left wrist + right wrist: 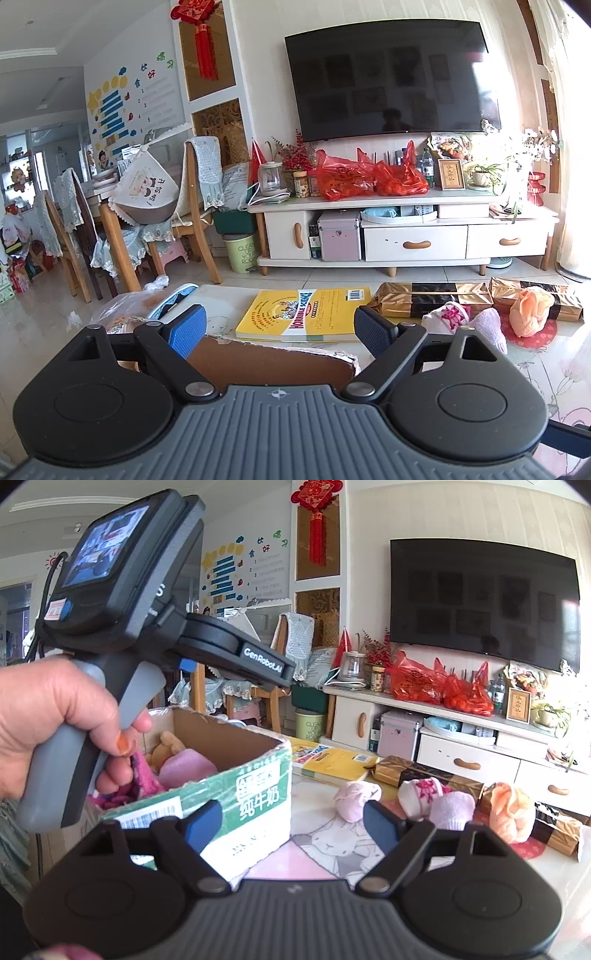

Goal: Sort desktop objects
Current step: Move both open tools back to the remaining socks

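Note:
A green-and-white cardboard box [236,794] stands on the table's left, with soft pink and tan items [184,768] inside. My left gripper [279,328] is open and empty above the box's torn rim [273,350]; it also shows in the right wrist view [266,668], held by a hand. My right gripper [293,825] is open and empty, beside the box. Rolled socks lie ahead: a pale pink one [354,799], a white floral one [421,794], a lilac one [452,808], and an orange one [511,812].
A yellow book [306,310] lies behind the box. Gold-and-black packets [428,299] lie at the right rear. A plastic bag [133,306] sits left of the box. Beyond the table are a TV cabinet [406,236] and dining chairs [199,206].

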